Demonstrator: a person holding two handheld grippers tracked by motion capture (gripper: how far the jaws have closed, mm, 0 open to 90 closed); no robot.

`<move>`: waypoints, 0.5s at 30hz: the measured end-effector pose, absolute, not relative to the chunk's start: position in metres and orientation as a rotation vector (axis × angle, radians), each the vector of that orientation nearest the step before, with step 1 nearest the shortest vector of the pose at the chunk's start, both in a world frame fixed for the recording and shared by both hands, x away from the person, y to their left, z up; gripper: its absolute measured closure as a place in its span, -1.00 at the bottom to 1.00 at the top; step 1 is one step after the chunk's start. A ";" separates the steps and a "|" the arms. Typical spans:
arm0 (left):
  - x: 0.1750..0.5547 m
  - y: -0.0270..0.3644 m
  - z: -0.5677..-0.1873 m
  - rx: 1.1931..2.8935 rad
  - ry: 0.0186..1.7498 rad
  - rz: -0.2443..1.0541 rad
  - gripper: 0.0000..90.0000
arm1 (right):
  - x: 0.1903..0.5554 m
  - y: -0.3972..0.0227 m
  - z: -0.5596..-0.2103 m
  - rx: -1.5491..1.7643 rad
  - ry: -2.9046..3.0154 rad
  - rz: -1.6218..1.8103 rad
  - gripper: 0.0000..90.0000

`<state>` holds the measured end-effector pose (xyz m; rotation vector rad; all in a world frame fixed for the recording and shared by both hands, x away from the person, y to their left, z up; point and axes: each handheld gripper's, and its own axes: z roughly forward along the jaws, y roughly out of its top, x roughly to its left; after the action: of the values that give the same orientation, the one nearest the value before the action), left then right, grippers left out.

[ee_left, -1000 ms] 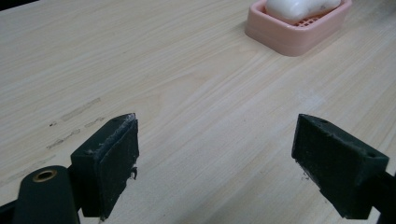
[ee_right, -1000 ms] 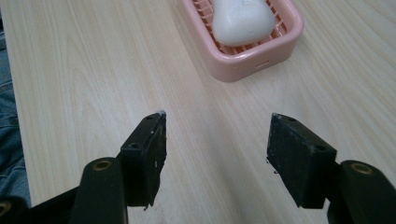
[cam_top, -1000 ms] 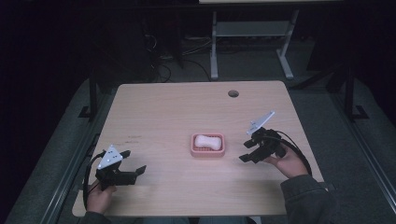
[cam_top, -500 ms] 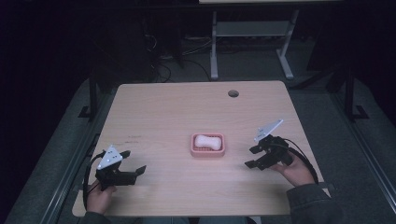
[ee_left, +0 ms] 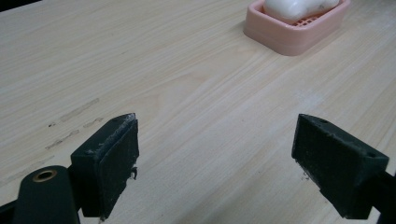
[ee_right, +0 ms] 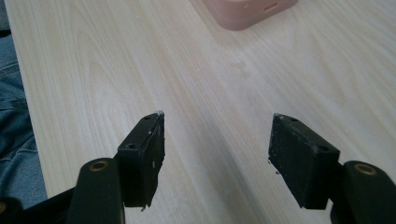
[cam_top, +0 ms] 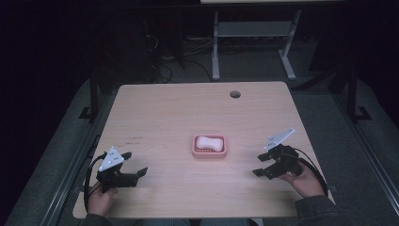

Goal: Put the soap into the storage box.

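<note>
A white soap bar [cam_top: 210,142] is lying in a pink rectangular plastic dish [cam_top: 209,152] mid-bench [cam_top: 160,108]; left gripper [cam_top: 134,172] and right gripper [cam_top: 260,164] are hovering near the front corners, fingers apart.

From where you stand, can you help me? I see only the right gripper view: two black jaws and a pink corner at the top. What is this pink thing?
Observer: A pink soap dish near the middle of the table, with a white soap bar in it.
Operator: Is the other gripper near it?
Observer: No. The left gripper sits at the table's near left corner, apart from the dish.
Operator: Is it holding something?
Observer: No, its jaws stand open with bare wood between them, as with the right gripper.
</note>
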<state>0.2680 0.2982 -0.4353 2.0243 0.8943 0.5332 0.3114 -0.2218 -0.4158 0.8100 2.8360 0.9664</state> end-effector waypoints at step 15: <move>0.268 0.296 -0.436 2.034 0.889 0.532 -0.68 | 0.294 -0.230 -0.432 0.855 2.828 1.000 -0.23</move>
<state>0.2679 0.2958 -0.4355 2.0341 0.8885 0.5316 0.2940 -0.2297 -0.4320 0.8547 2.8279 1.0005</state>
